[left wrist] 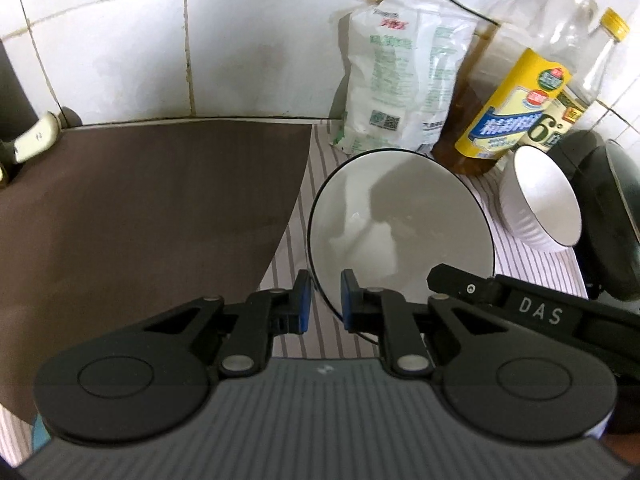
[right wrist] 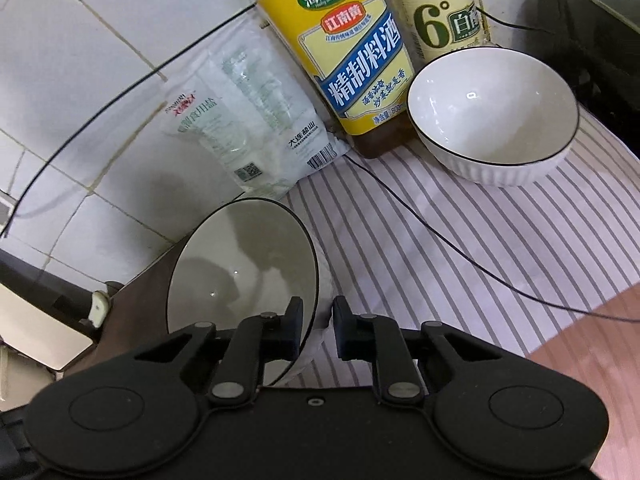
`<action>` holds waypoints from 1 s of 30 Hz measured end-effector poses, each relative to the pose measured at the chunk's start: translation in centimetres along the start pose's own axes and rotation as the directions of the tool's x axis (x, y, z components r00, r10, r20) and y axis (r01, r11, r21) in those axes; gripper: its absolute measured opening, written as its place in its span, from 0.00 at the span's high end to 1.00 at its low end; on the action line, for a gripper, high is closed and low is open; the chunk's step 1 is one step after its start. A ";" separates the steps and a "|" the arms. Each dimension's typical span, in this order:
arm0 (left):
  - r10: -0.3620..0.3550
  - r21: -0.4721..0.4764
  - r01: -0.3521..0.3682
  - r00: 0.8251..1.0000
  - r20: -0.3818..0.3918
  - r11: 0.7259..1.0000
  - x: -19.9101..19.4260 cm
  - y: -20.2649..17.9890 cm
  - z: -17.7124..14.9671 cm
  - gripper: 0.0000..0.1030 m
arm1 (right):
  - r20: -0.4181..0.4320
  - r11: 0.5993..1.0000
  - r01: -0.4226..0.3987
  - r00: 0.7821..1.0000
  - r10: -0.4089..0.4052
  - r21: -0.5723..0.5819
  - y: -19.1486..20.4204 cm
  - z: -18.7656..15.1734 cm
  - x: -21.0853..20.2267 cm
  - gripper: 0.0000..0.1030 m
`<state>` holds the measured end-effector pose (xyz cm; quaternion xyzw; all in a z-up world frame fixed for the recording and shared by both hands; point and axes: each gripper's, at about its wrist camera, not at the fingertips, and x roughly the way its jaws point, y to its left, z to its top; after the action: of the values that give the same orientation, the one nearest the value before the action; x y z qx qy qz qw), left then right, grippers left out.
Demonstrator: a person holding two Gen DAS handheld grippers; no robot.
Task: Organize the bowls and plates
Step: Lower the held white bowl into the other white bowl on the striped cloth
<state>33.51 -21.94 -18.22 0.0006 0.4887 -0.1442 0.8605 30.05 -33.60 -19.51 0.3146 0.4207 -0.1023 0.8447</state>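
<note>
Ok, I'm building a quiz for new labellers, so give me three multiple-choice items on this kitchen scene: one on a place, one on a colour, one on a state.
1. Where does the ribbed bowl stand?
A. on the brown mat
B. on the striped cloth
C. inside the other bowl

2. The big bottle has a label that is mainly:
A. yellow
B. red
C. black

3. The near bowl is:
A. lying flat, untouched
B. upside down
C. tipped up, rim gripped by the left gripper and the right gripper

Answers:
1 B: stripes show all around its base.
2 A: yellow fills the label, with a blue band across it.
3 C: its opening faces sideways, and each pair of jaws is closed on the rim.
</note>
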 end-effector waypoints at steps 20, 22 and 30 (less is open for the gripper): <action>-0.061 0.069 0.060 0.998 0.015 0.996 -9.7 -1.9 -3.8 0.87 | 0.055 1.000 -0.019 0.998 0.020 -0.017 0.6 -3.6 -10.3 0.81; -0.067 0.077 0.065 0.998 0.020 0.995 -10.5 -2.3 -4.3 0.87 | 0.058 1.000 -0.016 0.998 0.017 -0.013 0.5 -4.1 -11.3 0.81; -0.099 0.090 0.098 0.995 0.009 0.991 -12.2 -4.0 -7.2 0.86 | 0.074 1.000 0.010 0.997 -0.009 -0.005 -0.8 -6.0 -14.7 0.81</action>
<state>20.60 -21.73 -11.13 0.0141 0.4754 -0.2083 0.8546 16.64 -31.93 -11.15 0.3061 0.3908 -0.1168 0.8602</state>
